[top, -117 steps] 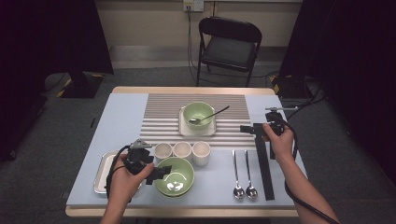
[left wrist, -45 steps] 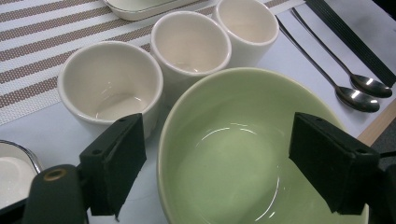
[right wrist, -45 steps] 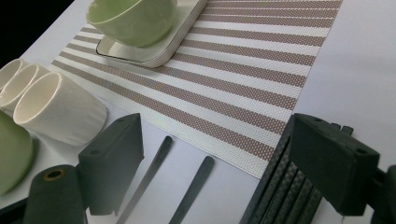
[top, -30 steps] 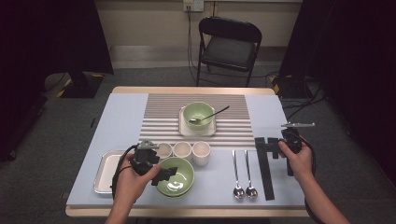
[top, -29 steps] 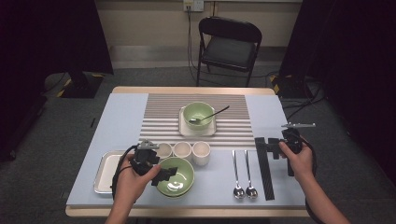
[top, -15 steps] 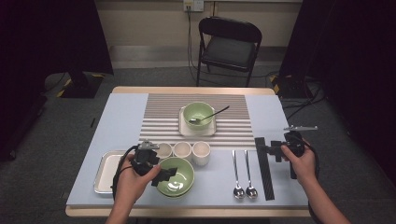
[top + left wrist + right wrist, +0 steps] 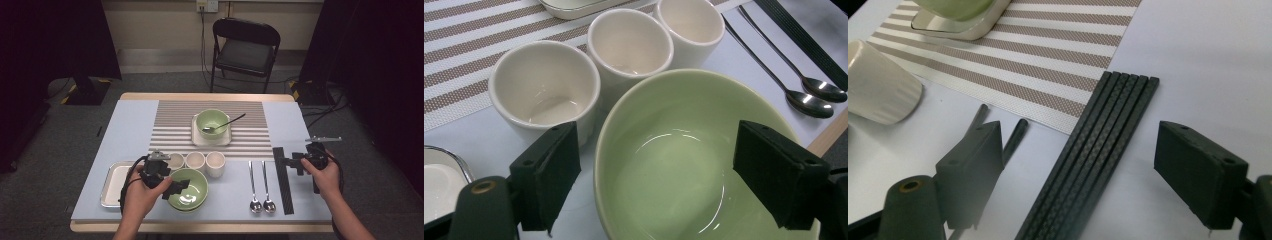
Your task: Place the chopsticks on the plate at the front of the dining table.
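Right hand-held gripper (image 7: 1078, 175) gapes wide over black chopsticks (image 7: 1088, 155), untouched.

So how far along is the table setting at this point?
Laid out already: a green bowl on a square white plate on the striped mat, three cream cups, two steel spoons and a bundle of black chopsticks. In hand: the left gripper, jaws open, straddles the near rim of a pale green bowl; the right gripper is open over the chopsticks. The metal tray sits untouched.
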The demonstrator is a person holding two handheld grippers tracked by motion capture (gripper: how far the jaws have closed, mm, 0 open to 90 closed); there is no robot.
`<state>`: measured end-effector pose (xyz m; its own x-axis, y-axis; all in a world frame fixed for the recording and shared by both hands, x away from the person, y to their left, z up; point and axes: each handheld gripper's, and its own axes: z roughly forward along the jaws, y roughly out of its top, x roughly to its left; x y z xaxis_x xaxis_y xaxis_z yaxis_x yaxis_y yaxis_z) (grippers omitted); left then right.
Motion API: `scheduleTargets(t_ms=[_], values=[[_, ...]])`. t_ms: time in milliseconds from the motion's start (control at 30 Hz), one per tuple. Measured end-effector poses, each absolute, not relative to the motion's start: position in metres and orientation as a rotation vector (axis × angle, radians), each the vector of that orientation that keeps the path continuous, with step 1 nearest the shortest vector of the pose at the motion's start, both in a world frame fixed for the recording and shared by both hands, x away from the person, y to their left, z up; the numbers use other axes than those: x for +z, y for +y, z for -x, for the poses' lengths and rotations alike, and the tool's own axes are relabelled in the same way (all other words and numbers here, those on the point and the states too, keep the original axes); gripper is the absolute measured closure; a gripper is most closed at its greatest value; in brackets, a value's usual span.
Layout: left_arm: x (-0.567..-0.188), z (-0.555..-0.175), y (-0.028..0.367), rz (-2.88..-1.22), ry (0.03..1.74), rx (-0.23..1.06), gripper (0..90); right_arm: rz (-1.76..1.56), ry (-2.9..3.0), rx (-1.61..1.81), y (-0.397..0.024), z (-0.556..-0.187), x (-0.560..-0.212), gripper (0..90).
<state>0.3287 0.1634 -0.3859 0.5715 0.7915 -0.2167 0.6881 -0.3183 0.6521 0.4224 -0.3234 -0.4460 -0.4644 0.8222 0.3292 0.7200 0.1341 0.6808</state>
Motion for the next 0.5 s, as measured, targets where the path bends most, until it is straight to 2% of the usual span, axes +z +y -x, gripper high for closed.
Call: scheduleTargets(t_ms=[500], values=[[-0.3862,-0.3294,0.1638,-2.085,1.175,0.181,18.6,-1.565,2.273,1.173,-0.3292,-0.4212,-0.4550,24.5]])
